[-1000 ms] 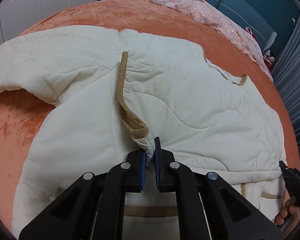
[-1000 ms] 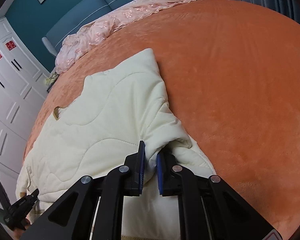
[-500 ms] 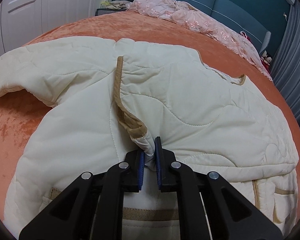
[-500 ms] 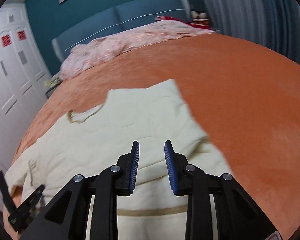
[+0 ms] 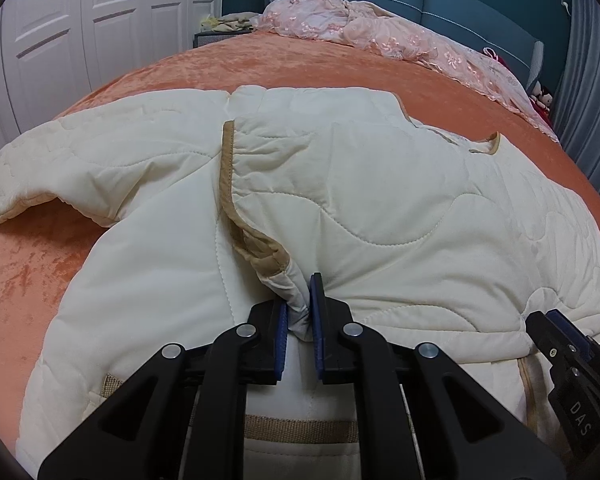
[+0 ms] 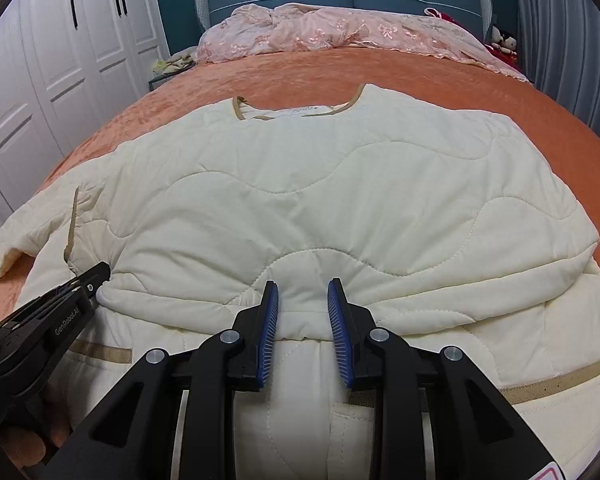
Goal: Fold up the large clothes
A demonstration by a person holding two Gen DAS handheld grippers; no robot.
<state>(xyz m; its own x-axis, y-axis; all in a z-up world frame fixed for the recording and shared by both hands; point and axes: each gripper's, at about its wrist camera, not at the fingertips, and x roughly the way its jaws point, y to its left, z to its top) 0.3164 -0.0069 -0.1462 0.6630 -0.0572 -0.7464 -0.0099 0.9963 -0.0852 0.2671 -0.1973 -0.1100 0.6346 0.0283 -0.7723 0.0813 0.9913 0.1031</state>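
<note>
Folding the cream jacket, lying on the orange bed. Pinching its sleeve cuff tight in the left gripper. Holding the right gripper wide open, empty, over the jacket. Next, probably needing to fold the other sleeve in.

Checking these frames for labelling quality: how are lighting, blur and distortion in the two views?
Left wrist view: sharp, evenly lit, strong fisheye bowing of the bed, dark vignette corners; the left claw pinches the jacket. Right wrist view: equally sharp, no glare, soft shadow under the fold; the right claw is open.
</note>
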